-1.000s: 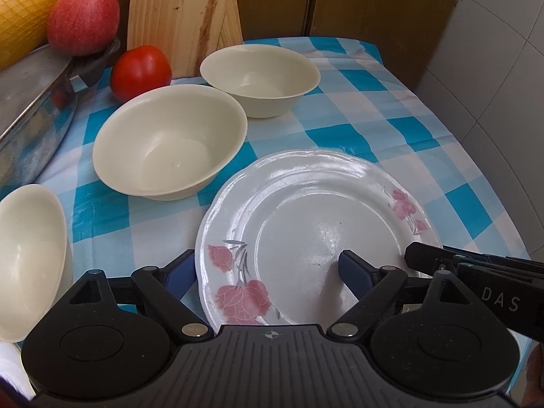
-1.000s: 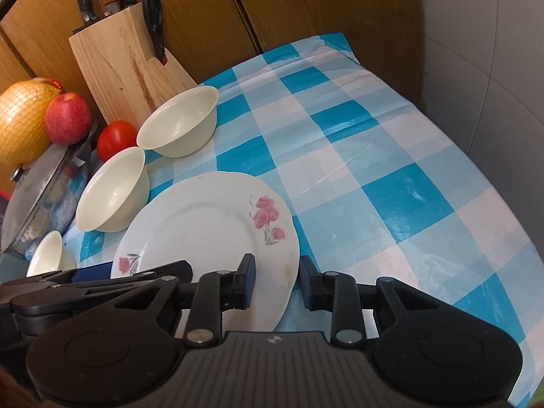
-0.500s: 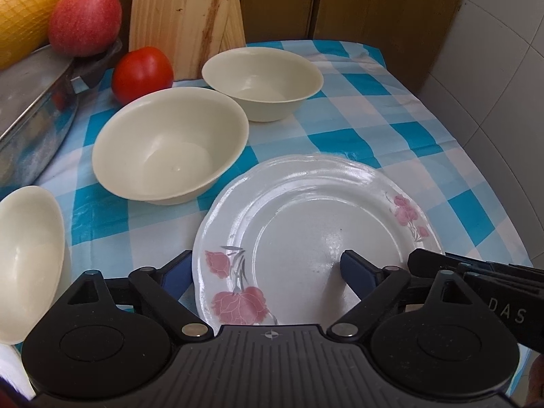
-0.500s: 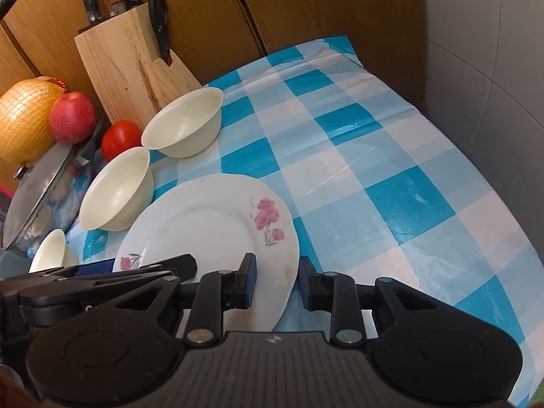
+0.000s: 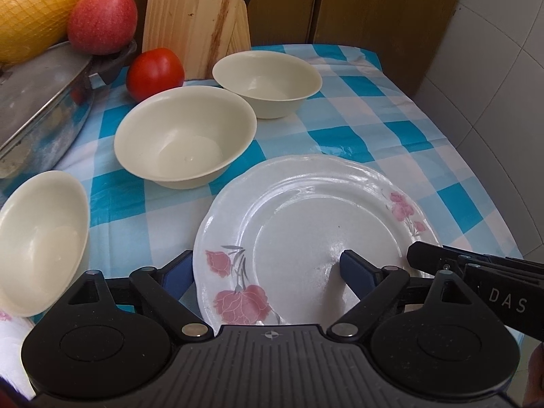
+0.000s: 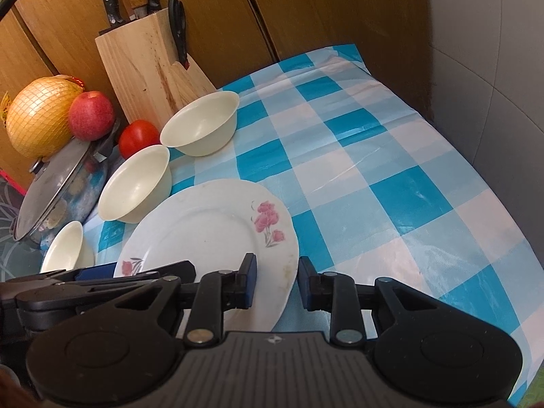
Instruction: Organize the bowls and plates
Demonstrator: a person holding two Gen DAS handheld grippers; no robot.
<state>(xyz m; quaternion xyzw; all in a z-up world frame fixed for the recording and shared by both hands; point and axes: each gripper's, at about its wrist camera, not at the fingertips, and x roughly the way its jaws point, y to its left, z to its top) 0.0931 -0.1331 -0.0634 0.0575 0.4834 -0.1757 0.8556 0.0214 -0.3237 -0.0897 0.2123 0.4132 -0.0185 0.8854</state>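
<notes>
The floral plate point(image 5: 326, 224) lies at lower centre of the left wrist view on the blue-checked table point(image 5: 391, 129). The left tool point(image 5: 268, 268) is spread wide, its fingers straddling the plate's near-left rim without pinching. The right tool point(image 6: 277, 280) is also apart, its 2 fingers point(image 6: 250, 282) either side of the plate's near-right edge. 3 cream bowls point(image 5: 185, 136) stand at left and upper centre, a tomato point(image 5: 154, 73) beyond them.
</notes>
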